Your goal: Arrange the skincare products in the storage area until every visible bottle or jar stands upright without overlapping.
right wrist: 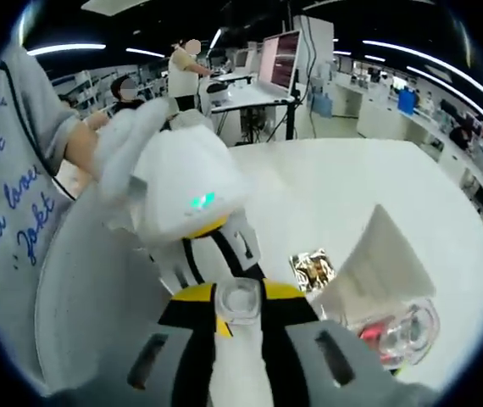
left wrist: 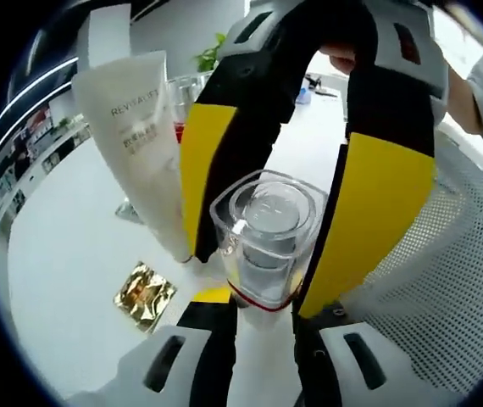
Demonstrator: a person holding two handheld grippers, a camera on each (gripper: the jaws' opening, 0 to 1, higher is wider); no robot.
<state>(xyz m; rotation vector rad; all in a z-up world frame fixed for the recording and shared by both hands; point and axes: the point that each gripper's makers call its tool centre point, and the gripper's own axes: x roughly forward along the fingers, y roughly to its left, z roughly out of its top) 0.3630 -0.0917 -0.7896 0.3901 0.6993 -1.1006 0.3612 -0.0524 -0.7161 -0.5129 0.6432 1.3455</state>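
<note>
Yellow-padded right tongs (right wrist: 240,298) sit pressed on both sides of the clear bottle (right wrist: 238,302); the pads look in contact, so I read it as pinched. In the left gripper view the same tongs come in from the top and straddle the bottle's body. Left tongs (left wrist: 263,332) point at the bottle's base from the opposite side. Can't tell whether they're spread or closed on it; the tips are partly hidden.

Bottle is upright between the two tools, over the white counter (left wrist: 72,246).

Risks, my read:
- Two tools on one slick, hard bottle. If they pull or twist against each other, it could pop out or tip.
- Grip looks low and near the corners of a square body, so it may rotate in the pads on release.
- White tube (left wrist: 140,144) is just beside the right tongs' pad, standing tilted. Opening or swinging the tongs could knock it flat.
- Gold sachet (left wrist: 144,295) lies on the counter near the bottle. Setting down on its edge would leave the bottle rocking.
- Clear jar with red contents (right wrist: 394,335) is next to the tube in the right gripper view. A falling tube could end up overlapping it.
- White mesh surface (left wrist: 445,280) is close on the far side, leaving little room to swing.
</note>
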